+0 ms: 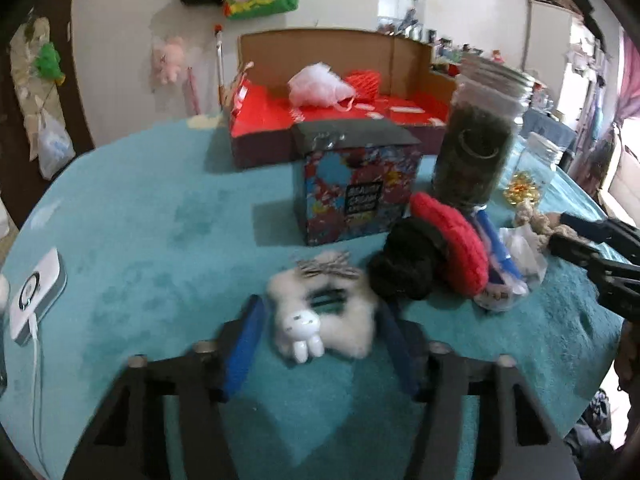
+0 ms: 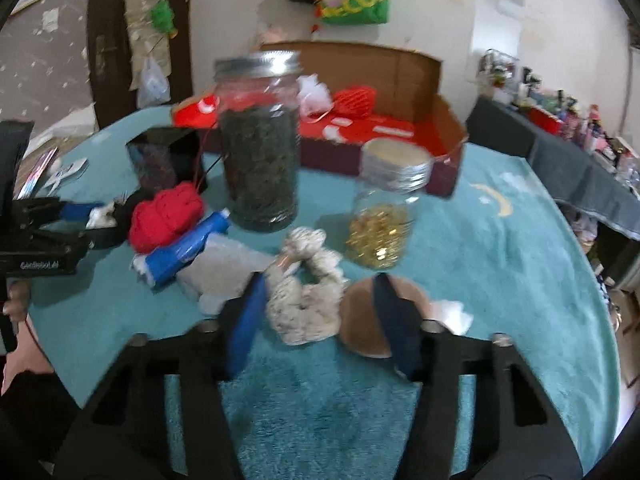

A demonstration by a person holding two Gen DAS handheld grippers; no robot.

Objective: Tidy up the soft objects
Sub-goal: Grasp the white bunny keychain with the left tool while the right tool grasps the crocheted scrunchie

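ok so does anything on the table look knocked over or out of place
Nothing looks spilled: the tall glass jar of dark leaves and the small glass jar of gold bits stand upright with lids on. The blue-and-white tube lies on its side in the heap beside the red knitted piece, which looks like ordinary clutter.

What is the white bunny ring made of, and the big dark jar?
The white bunny ring looks like fluffy plush, fuzzy at its edges; its little bunny face seems smooth and shiny, maybe plastic. The big dark jar looks like clear glass: you see its dark filling through it, and its silvery ribbed lid looks like metal.
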